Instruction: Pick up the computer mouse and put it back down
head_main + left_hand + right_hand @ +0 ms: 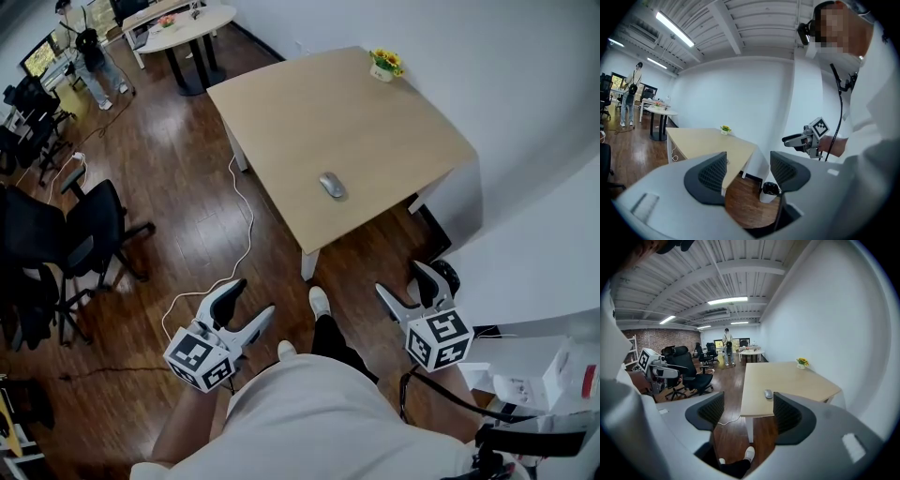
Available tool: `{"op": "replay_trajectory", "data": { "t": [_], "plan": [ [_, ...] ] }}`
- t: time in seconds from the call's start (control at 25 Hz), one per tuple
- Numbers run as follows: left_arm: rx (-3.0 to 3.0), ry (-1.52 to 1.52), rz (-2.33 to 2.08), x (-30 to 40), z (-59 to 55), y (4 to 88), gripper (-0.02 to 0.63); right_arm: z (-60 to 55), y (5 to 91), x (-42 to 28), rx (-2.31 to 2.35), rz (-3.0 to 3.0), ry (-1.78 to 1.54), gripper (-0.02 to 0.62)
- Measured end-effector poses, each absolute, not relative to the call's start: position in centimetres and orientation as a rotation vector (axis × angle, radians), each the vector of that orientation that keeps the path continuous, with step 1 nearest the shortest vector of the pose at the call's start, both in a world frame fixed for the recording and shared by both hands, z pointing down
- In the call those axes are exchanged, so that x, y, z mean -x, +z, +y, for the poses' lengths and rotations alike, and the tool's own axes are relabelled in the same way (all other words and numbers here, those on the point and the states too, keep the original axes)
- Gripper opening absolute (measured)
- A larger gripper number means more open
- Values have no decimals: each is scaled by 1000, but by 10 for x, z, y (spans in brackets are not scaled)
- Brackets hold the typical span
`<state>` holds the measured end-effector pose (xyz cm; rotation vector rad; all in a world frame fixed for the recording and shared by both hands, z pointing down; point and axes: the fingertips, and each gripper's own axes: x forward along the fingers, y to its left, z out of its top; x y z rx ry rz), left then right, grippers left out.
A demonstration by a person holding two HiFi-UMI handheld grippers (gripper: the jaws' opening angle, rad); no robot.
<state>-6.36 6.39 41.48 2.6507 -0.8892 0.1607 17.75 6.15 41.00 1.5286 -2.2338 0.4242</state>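
A grey computer mouse (331, 185) lies on the light wooden table (375, 131), near its front edge; the right gripper view shows the mouse (768, 393) too, small and far off. Both grippers hang low at my sides, well short of the table. My left gripper (251, 305) stands open with nothing between its jaws, and my right gripper (406, 283) is open and empty as well. In the left gripper view the right gripper (799, 139) appears held in a hand, and the left gripper (747, 172) frames the table's corner.
A small pot of yellow flowers (385, 64) stands at the table's far edge. Black office chairs (84, 234) sit to the left on the wood floor, where a white cable (239, 234) trails. A person (94, 56) stands far back by a white round table (187, 28).
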Motion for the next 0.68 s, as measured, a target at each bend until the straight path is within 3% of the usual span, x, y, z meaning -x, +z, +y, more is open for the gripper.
{"op": "replay_trajectory", "data": {
  "t": [0.68],
  "plan": [
    [-2665,143,-922,81,74,409,264,63,405,-170,-1536,-2225,411,330]
  ]
}}
